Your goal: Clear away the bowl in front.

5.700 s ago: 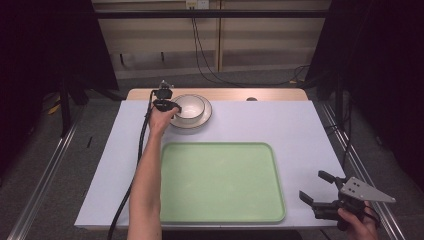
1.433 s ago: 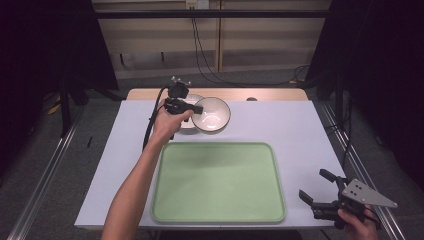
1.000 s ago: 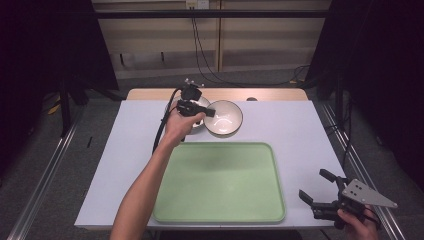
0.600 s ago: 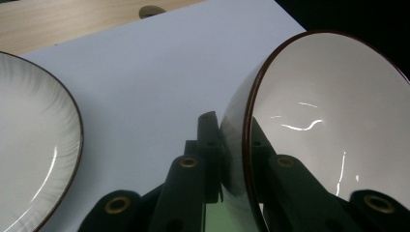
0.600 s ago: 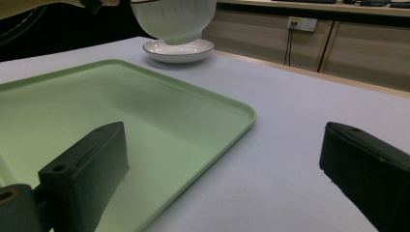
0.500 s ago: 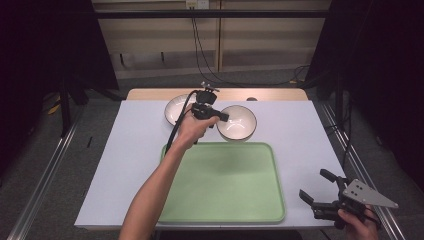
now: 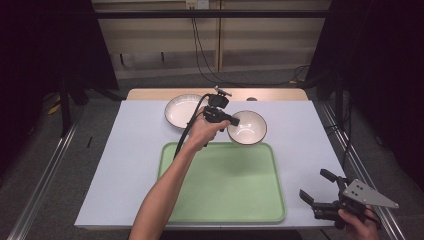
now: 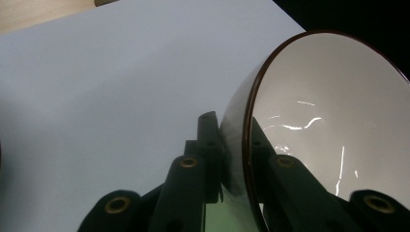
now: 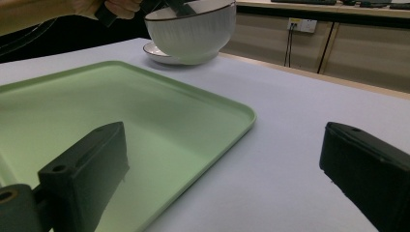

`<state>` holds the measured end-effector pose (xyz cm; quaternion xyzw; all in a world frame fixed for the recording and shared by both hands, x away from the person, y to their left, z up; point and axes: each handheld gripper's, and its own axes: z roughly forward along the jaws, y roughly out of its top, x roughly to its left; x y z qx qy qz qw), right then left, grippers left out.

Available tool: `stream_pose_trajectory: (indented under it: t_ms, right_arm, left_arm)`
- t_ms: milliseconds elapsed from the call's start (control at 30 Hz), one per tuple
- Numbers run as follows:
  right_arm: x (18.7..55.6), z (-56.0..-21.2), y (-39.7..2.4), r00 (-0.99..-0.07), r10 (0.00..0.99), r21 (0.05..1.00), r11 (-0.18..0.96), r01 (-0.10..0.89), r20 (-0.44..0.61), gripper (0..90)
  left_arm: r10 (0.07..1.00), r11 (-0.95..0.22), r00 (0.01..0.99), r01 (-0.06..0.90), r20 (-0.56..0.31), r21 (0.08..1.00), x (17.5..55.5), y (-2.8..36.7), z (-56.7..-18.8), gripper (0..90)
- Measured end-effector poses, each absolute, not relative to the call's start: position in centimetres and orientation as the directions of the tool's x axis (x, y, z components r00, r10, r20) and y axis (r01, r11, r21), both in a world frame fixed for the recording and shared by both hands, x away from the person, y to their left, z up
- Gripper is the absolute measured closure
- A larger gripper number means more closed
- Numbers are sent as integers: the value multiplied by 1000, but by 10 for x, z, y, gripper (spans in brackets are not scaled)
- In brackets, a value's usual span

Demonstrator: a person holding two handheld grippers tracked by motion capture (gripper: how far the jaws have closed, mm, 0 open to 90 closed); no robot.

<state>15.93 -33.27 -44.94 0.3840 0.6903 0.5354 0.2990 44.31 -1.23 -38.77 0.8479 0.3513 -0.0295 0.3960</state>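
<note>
Carrying looks like the step in hand: the white bowl [image 7: 246, 128] with its dark rim hangs in the air over the far edge of the green tray [image 7: 222, 212], clamped at its rim by the left gripper [image 7: 231, 121]. In the left gripper view one jaw presses the outer wall and the other sits inside the bowl [image 8: 333, 125], wall pinched between (a thin hold, so tilt is the risk). Next, I judge, it must be lowered level onto the tray before the jaws part. A plate [image 7: 184, 110] rests on the table [image 7: 120, 155] behind. The right gripper [image 7: 318, 189] waits near the tray's right corner, jaws apart and holding nothing.
</note>
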Motion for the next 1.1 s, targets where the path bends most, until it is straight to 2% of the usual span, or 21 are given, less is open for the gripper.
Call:
stream_pose_trajectory:
  t_ms: [667, 1100]
  right_arm:
    - [159, -450, -333, -527, 850, 969, 128, 211, 2, 29]
    - [159, -449, -333, -526, 850, 969, 128, 211, 2, 29]
  left_arm:
    - [563, -526, 761, 631, -322, 571, 441, -49, -423, 823]
    - [572, -526, 742, 658, -348, 539, 437, -68, -445, 823]
